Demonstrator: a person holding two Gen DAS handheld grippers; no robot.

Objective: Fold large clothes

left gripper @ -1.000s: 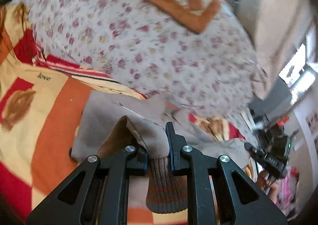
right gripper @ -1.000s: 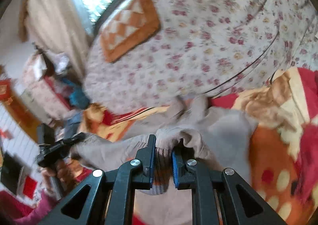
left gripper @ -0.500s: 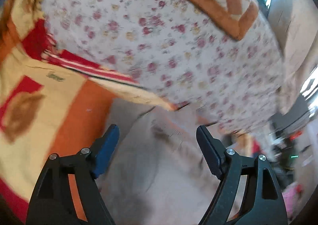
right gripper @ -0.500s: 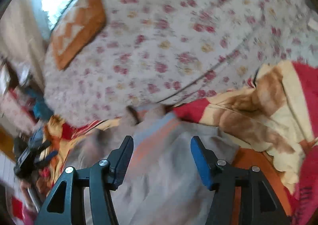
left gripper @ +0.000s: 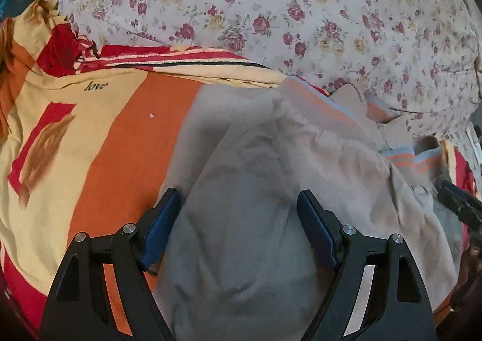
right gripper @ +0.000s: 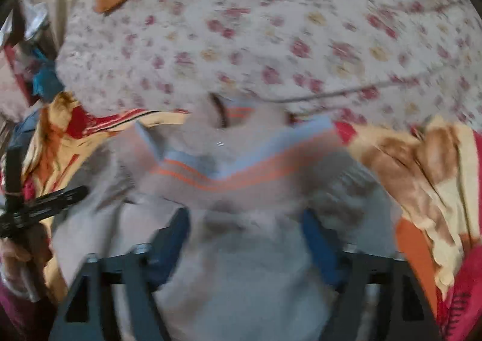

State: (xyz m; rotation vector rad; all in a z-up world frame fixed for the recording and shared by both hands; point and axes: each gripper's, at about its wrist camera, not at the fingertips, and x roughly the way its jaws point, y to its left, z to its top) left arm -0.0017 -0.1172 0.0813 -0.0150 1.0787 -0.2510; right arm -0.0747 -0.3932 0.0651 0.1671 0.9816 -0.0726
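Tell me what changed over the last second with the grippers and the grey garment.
Both let go: the left hand-held gripper and right hand-held gripper, each clamped on a ribbed cuff a second ago, now stand open above the grey garment, which lies flat. The floral cover and orange blanket stayed put.

grey garment (left gripper: 256, 220) with orange-striped cuffs; rose-print quilt (left gripper: 271, 9); orange-red-cream blanket (left gripper: 120, 130).
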